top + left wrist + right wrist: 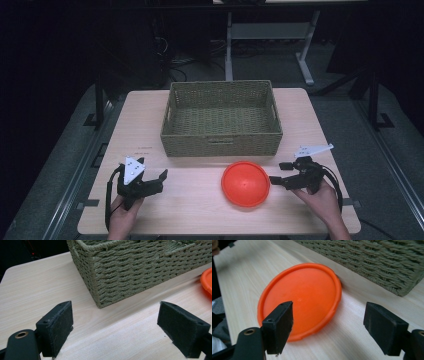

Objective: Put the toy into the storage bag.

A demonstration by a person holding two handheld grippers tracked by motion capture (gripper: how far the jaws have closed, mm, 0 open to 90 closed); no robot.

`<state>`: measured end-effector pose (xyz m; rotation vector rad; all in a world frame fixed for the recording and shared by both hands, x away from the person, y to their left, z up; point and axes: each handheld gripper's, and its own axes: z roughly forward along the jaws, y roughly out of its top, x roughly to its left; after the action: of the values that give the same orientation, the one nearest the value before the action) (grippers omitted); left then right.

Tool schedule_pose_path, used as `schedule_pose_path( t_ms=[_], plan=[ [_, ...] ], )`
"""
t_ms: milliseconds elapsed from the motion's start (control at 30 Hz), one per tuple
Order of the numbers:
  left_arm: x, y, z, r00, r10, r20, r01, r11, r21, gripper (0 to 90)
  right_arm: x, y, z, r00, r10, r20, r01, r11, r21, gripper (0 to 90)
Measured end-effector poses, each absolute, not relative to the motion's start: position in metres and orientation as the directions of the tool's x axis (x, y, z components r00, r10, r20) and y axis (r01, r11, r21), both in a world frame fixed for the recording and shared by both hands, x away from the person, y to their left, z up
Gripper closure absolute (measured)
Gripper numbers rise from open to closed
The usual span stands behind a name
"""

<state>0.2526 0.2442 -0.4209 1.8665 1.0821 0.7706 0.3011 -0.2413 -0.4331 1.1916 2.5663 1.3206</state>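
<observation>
A pale wood-grain rectangular table (140, 107) with rounded corners stands on a grey carpeted floor (350, 125). Beyond its far edge, white metal legs of another desk (305, 60) rise into a dark, dim room, with black cables (170, 65) tangled on the floor near them. Black stand legs (372, 100) flank the table on both sides.

— Where is the left gripper (161, 176)?
— Held in the left hand (125, 207), well to the left of the orange disc (245, 183), jaws spread wide.
— And the right gripper (279, 172)?
— In the right hand (320, 200), just right of that disc, jaws gaping too, pointing toward it.
</observation>
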Motion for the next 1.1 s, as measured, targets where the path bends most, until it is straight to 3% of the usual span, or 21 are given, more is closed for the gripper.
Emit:
schedule_pose_path(
  t_ms=[500,1100],
  plan=[
    [0.253,0.242,-0.422,0.459,0.880,0.123,0.380,-0.320,0.868,12.7,0.317,-0.212,-0.452,-0.658,0.679,0.324,0.696,0.384,0.607,42.6],
    [0.253,0.240,-0.422,0.469,0.872,0.140,0.372,-0.339,0.864,12.8,0.321,-0.203,-0.462,-0.645,0.676,0.356,0.725,0.394,0.565,51.5]
  ],
)
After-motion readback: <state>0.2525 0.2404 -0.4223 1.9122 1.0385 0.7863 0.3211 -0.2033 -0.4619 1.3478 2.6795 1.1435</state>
